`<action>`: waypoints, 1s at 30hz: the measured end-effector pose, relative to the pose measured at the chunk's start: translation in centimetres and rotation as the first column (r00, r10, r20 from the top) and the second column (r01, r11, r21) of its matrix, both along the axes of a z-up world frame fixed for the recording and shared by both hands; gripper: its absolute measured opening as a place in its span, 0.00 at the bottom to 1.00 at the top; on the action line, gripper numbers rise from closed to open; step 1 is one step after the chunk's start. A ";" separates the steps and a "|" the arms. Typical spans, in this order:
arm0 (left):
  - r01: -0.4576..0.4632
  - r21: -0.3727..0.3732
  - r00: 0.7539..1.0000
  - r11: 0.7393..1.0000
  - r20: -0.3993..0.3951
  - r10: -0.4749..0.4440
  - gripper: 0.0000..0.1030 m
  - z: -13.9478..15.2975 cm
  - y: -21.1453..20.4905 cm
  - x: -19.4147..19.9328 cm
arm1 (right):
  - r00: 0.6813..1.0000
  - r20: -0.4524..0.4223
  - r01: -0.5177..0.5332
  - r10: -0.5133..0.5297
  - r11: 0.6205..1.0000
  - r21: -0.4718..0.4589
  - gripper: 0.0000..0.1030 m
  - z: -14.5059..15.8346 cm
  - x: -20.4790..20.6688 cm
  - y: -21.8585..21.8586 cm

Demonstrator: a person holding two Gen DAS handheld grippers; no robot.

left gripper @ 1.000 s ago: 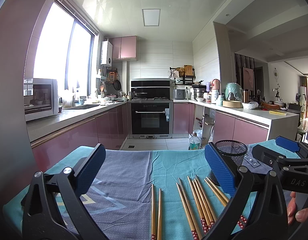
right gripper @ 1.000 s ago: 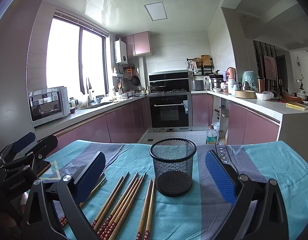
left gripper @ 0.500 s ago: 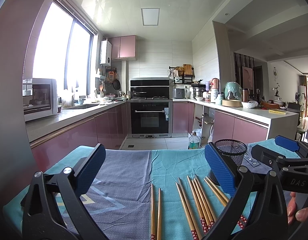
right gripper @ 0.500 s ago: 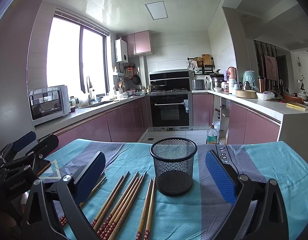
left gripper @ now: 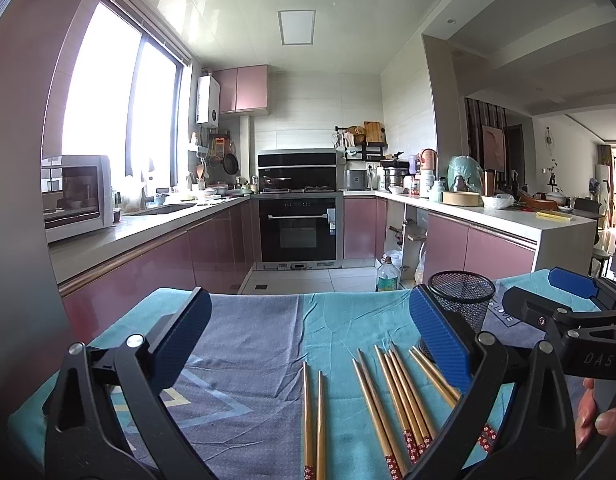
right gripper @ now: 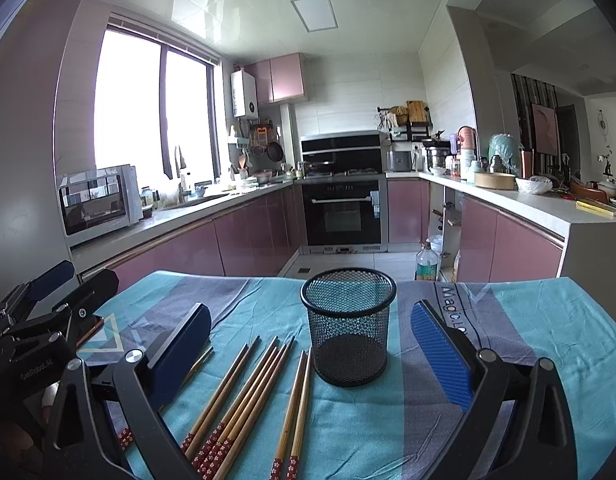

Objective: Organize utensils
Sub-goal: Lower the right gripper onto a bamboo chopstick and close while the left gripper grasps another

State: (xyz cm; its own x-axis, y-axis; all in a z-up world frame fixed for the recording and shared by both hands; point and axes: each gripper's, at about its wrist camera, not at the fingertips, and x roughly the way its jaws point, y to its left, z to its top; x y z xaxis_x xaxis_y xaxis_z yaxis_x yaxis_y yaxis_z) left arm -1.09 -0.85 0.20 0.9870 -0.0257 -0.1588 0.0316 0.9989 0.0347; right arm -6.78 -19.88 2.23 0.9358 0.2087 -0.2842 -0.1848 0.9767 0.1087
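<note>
Several wooden chopsticks (right gripper: 243,392) with red patterned ends lie side by side on a teal and grey cloth (right gripper: 528,340), left of a black mesh cup (right gripper: 350,328) that stands upright and looks empty. In the left wrist view the chopsticks (left gripper: 392,396) lie ahead and the cup (left gripper: 462,300) stands at the right, partly behind my right finger. My left gripper (left gripper: 308,336) is open and empty above the cloth (left gripper: 247,344). My right gripper (right gripper: 312,348) is open and empty, its jaws wide on either side of the cup and chopsticks.
The other gripper shows at the right edge of the left wrist view (left gripper: 568,312) and at the left edge of the right wrist view (right gripper: 39,320). Beyond the table's far edge is a kitchen with pink cabinets (right gripper: 247,236), an oven (right gripper: 344,216) and a bottle on the floor (right gripper: 426,264).
</note>
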 end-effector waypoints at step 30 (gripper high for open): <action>0.223 -0.065 0.763 0.973 -0.610 -0.215 0.35 -8.5 3.5 9.0 | 0.826 -0.553 -0.198 0.106 0.974 -0.109 0.16 -8.2 7.7 2.2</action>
